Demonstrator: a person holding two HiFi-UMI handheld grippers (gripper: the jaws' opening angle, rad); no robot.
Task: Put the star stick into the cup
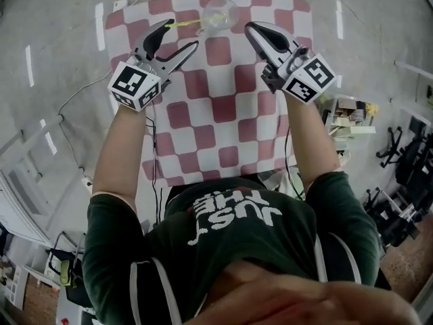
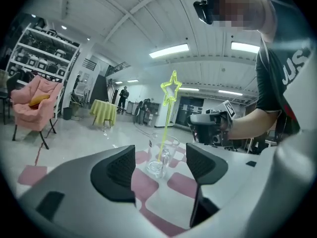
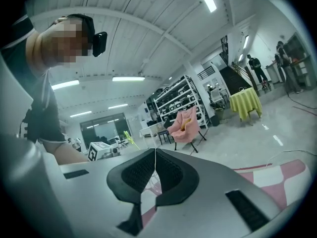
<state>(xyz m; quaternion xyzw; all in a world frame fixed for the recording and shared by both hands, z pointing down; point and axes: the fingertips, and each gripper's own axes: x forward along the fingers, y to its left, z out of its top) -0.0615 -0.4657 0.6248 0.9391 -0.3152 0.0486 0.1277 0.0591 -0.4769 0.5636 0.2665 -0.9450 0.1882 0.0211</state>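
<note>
The yellow-green star stick [image 1: 189, 24] [image 2: 168, 110] stands leaning in the clear glass cup [image 1: 220, 12] [image 2: 159, 161] at the far edge of the red-and-white checked table [image 1: 223, 124]. My left gripper [image 1: 183, 34] [image 2: 161, 165] is open just short of the cup, with nothing between its pads; its tips flank the stick's star end from above. My right gripper [image 1: 252, 27] [image 3: 155, 155] is shut and empty, to the right of the cup. In the right gripper view only the star [image 3: 130, 139] shows, beyond the shut jaws.
Cables [image 1: 81, 90] trail on the floor left of and behind the table. Office chairs [image 1: 396, 147] and a cluttered stand [image 1: 348, 117] are at the right. A pink armchair [image 2: 34, 100], a yellow-clothed table [image 2: 103, 110] and shelving [image 3: 173, 100] stand farther off in the room.
</note>
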